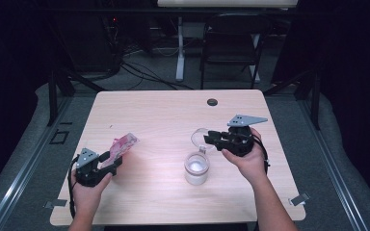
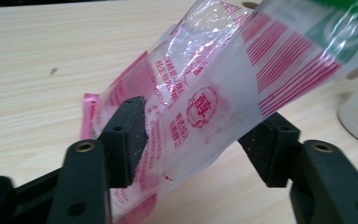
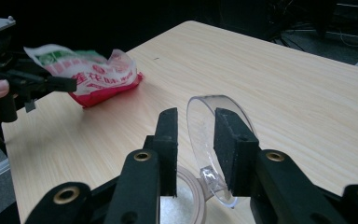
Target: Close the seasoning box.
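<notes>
Left gripper (image 1: 107,161): near left of the table (image 1: 164,110), jaws apart, a pink-and-white printed bag (image 1: 122,147) between them; in the left gripper view the bag (image 2: 200,107) slants up from the left pad to the upper right, lying against that pad, whereas the right pad sits under its lower edge with a gap, so no clamp is seen; the bag's far end rests on the wood. Right gripper (image 1: 213,138): right of centre, pointing left, jaws partly open; the clear hinged lid (image 3: 209,135) of the jar (image 1: 196,168) stands upright between the pads, close to the right pad, clear of the left one; whether the right pad touches it cannot be told. Jar: just in front of the right gripper, white contents inside, lid (image 1: 200,137) flipped open behind it
</notes>
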